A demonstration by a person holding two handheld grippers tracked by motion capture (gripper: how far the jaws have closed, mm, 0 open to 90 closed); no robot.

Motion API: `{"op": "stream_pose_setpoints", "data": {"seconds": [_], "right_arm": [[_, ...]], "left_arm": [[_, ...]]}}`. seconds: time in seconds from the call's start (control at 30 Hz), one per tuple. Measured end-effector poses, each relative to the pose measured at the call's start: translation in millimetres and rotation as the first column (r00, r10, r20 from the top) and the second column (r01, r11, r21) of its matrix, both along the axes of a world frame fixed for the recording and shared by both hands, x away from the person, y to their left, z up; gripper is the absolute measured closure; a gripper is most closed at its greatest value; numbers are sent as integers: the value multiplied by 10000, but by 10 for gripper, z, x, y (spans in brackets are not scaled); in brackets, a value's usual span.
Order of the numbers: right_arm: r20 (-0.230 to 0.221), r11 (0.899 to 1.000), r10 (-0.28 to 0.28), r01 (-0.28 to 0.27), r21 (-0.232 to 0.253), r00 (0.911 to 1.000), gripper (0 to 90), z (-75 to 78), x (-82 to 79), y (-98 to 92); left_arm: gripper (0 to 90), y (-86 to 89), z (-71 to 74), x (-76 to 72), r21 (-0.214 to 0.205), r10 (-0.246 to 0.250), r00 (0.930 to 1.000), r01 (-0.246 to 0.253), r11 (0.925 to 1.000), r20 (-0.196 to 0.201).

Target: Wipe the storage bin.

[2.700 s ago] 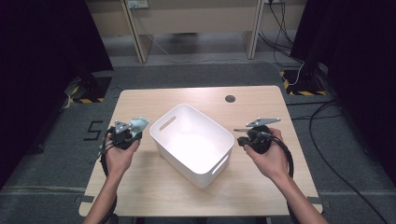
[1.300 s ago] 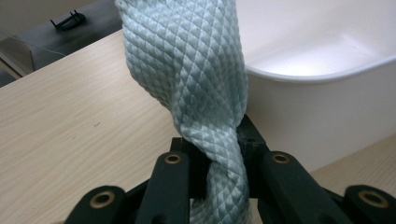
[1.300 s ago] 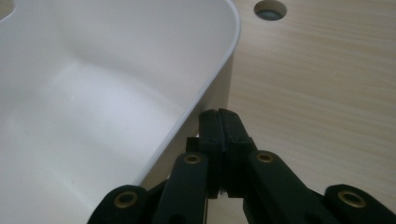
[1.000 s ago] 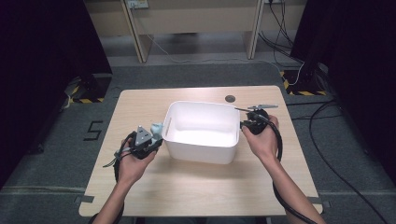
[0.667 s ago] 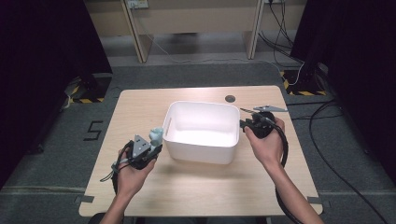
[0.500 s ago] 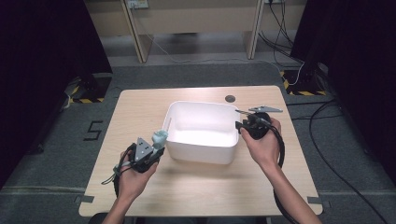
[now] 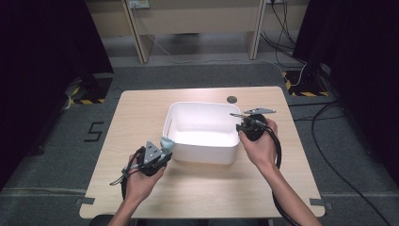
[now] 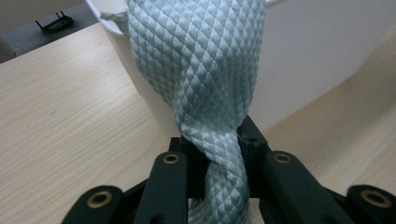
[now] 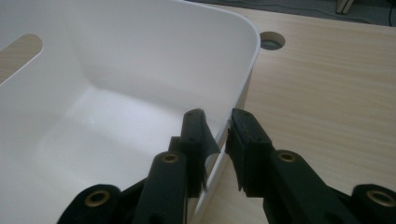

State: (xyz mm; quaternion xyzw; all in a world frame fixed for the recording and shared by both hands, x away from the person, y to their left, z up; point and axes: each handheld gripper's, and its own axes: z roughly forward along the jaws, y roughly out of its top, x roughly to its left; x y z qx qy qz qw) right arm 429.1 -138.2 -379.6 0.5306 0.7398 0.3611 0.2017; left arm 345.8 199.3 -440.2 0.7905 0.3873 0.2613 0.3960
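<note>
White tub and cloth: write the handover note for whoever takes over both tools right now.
Left tool: shut on the pale green cloth, held just outside the near left corner of the white tub.
Right tool: jaws straddle the tub's right wall and have just been closing on it; grip not confirmed.
Done: tub squared up at mid-table.
Left: cloth is not yet in the tub; probably lift it over the rim and release.

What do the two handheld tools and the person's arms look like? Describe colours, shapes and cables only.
Both are black. The left tool and the right tool each carry a grey three-cornered plate and trail a black cable. Their jaws are black links with brass-coloured rivets. The forearms are bare, with no sleeves visible.
</note>
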Motion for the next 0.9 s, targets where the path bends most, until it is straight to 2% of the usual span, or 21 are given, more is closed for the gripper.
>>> {"op": "stream_pose_setpoints", "data": {"seconds": [0.1,0.13,0.23,0.33,0.43,0.53,0.9], "right_arm": [[90,9998,206,-206,66,9997,767,-11,107,12],[241,9995,305,-306,33,9992,767,-23,139,21],[343,9991,418,-416,-47,9985,755,-33,162,28],[201,9994,346,-345,-57,9992,703,-35,126,16],[56,9997,230,-230,-37,9997,715,-27,35,28],[-26,9990,291,-292,-352,9996,726,-31,-43,82],[36,9989,402,-400,-263,9992,736,-70,8,106]], "left_arm": [[767,-27,-16,4,60,-128,9998,129,9999,-159],[766,-33,-21,5,43,-126,9997,127,9999,-192],[766,-45,-36,18,13,-148,9996,148,9999,-239],[766,-60,-46,23,-81,-12,9998,10,10000,-219],[766,-77,-50,25,-96,82,9997,-84,9999,-225],[766,-91,-58,31,-109,171,9997,-173,9998,-176],[767,-88,-139,63,-274,318,9980,-333,9991,-540]]}}
